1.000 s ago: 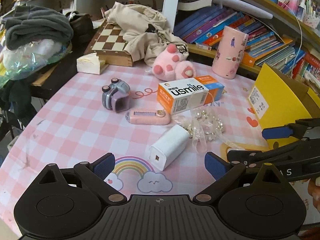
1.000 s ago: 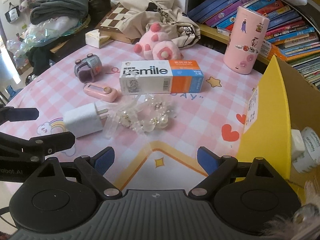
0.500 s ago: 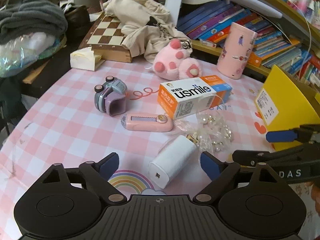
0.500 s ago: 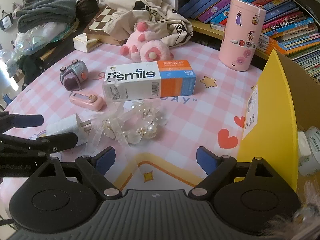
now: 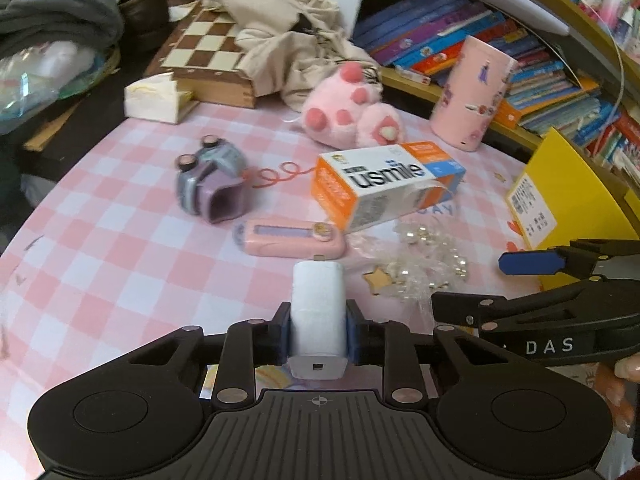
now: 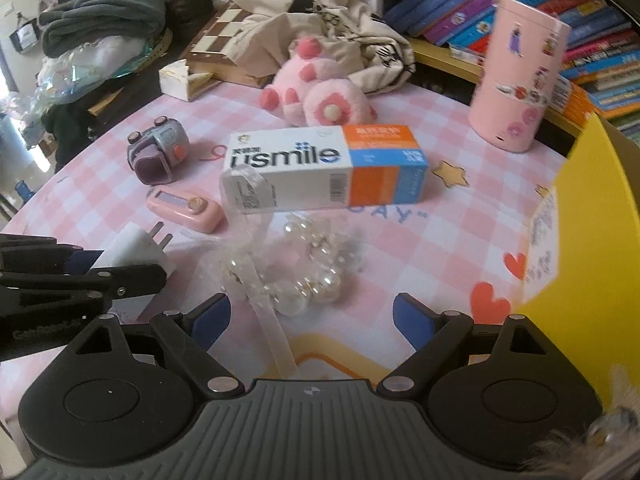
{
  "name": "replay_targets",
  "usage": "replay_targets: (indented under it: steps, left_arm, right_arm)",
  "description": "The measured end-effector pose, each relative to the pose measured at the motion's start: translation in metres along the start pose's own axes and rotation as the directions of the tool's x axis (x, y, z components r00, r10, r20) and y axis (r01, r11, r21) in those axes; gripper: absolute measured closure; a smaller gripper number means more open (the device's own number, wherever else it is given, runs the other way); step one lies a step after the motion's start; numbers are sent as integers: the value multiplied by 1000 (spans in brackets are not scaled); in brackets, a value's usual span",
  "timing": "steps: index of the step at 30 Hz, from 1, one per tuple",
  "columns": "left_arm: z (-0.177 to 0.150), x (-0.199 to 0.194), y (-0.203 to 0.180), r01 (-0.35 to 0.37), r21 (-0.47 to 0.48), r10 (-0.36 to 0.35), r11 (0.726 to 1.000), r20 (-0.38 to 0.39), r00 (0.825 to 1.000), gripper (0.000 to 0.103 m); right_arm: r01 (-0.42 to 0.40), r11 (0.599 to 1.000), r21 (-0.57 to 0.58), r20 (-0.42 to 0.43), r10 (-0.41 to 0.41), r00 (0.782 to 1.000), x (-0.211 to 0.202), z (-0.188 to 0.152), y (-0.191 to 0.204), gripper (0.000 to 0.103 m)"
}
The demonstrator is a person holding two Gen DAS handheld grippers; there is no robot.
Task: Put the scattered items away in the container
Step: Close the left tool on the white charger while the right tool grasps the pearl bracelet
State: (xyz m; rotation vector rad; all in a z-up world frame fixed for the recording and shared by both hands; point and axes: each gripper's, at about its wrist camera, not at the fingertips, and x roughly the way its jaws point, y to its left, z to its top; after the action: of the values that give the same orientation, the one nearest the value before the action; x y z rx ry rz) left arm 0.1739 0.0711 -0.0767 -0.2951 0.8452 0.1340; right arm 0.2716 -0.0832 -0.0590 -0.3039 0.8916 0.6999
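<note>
left gripper (image 5: 317, 330) clamped on white charger plug (image 5: 318, 312), pink case (image 5: 290, 237) just beyond its tips, right gripper (image 6: 312, 316) spread wide, pearl bundle (image 6: 298, 268) between and ahead of its fingers, unheld

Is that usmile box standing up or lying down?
Lying down: the usmile box rests on its long side on the checked tablecloth, logo facing up.

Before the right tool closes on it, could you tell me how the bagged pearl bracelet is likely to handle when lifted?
The pearl bracelet sits in a loose clear wrapper, so it will probably sag and shift rather than lift stiffly. The round beads look smooth and could slip between the pads of the right tool, which is open. Its trailing clear strip may drag across the tablecloth.
</note>
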Motion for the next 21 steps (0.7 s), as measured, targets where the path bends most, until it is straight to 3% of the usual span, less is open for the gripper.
replay_targets:
  steps: [18,20,21]
  left_arm:
    - [-5,-12,16,-39,-47,38,998,-15,999,78]
    - [-5,-12,16,-40,-48,39,998,-15,999,78]
    - [-5,-12,16,-41,-48,40,998,-16,999,78]
  right_arm:
    - [-13,998,-53,-20,12,1000,32,15,11,16]
    - [-14,998,-58,-11,13,1000,32,14,12,21]
    - [-15,998,-60,-5,15,1000,31,14,12,29]
